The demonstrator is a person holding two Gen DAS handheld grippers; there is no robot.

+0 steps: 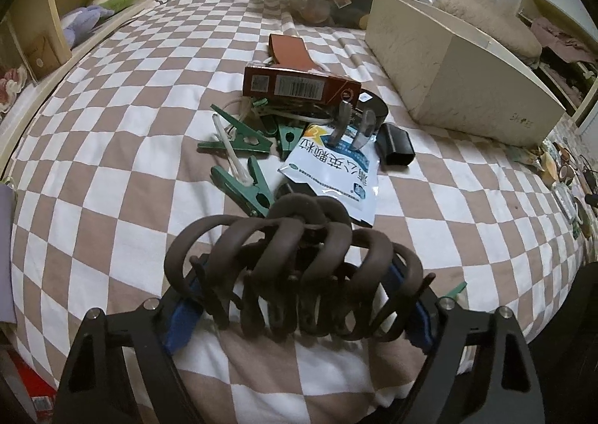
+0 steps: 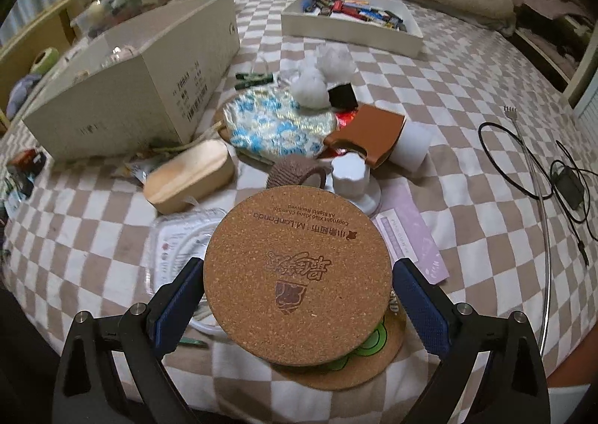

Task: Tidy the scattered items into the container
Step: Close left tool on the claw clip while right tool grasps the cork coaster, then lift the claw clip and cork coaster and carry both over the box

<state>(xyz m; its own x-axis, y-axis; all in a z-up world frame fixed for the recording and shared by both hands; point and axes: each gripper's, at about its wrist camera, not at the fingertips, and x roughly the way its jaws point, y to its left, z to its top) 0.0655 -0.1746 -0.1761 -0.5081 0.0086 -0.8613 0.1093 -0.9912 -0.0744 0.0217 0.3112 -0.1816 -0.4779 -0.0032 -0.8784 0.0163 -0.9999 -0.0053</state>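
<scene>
While left gripper (image 1: pixel 295 306) seemingly clamps hair claw (image 1: pixel 295 267), right gripper (image 2: pixel 297 302) pinches cork coaster (image 2: pixel 297 271), clothespins (image 1: pixel 239 162) ahead.

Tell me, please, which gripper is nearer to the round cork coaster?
Right. The right gripper has the cork coaster between its blue pads, apparently gripped at its edges. The left gripper is at a brown hair claw clip; no coaster shows in its view.
</scene>
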